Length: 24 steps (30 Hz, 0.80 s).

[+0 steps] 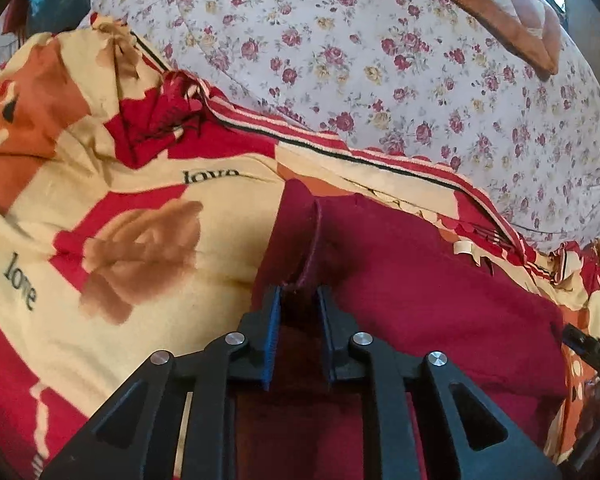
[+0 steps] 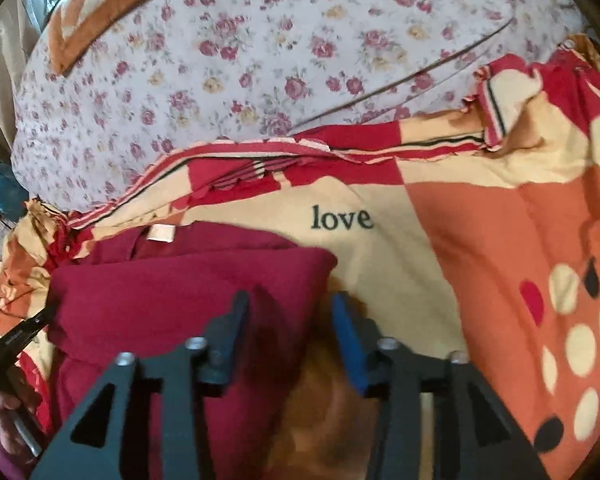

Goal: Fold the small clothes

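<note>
A dark red garment lies on a red, cream and orange bedspread printed with "love". In the left wrist view my left gripper has its jaws narrowly apart around a raised seam fold of the garment, touching it at the tips. In the right wrist view the garment lies folded at the left, its white label at the far edge. My right gripper is open over the garment's right edge, one finger on the cloth, the other over the bedspread.
A white floral pillow lies behind the bedspread, also in the right wrist view. An orange quilted cushion rests on it. The other gripper's tip shows at each view's edge.
</note>
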### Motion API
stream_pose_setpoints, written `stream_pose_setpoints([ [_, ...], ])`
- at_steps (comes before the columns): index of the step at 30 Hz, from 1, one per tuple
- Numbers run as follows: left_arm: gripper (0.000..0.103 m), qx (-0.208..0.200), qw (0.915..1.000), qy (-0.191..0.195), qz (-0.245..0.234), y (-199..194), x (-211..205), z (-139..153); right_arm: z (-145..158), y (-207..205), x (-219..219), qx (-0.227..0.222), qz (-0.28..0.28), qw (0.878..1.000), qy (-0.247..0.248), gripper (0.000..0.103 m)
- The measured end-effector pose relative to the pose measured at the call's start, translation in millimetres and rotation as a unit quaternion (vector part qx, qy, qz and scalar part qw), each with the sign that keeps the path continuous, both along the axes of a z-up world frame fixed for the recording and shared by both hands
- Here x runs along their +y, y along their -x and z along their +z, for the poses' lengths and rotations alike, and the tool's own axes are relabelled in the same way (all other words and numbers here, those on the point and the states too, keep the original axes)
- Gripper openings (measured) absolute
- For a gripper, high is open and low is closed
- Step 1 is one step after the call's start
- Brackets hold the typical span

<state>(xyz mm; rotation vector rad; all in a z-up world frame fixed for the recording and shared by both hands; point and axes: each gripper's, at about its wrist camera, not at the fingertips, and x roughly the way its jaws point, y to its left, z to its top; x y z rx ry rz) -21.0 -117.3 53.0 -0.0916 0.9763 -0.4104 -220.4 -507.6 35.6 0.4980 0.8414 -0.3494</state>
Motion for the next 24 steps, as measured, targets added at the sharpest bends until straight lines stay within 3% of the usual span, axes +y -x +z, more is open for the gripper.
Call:
stream_pose_setpoints([
  [5,0.001,-0.007,0.9999,-0.009,0.005,8,0,1,-14,10,27,0.014,0.038,0.998,-0.054,0.062],
  [6,0.001,-0.005,0.9999,-0.012,0.004,9,-1,-1,-22,9,30,0.025,0.041,0.997,-0.064,0.057],
  [7,0.001,-0.005,0.9998,-0.020,0.003,11,-2,-2,-27,10,32,0.030,0.044,0.996,-0.066,0.036],
  [8,0.001,-0.009,0.9996,-0.026,0.002,14,-2,-2,-25,13,36,0.027,0.049,0.998,-0.040,0.023],
  [10,0.001,-0.021,0.9991,-0.037,0.001,19,-2,0,-17,20,40,0.022,0.059,0.998,-0.011,0.016],
  [15,0.001,-0.028,0.9984,-0.049,0.003,24,-1,-1,-21,23,30,0.048,0.043,0.998,0.009,0.016],
  [18,0.001,-0.038,0.9977,-0.056,0.002,29,0,2,-11,36,28,0.028,0.020,0.999,0.002,0.037],
  [24,0.002,-0.056,0.9965,-0.062,0.000,38,2,11,14,46,41,0.003,0.026,0.999,0.020,0.041],
])
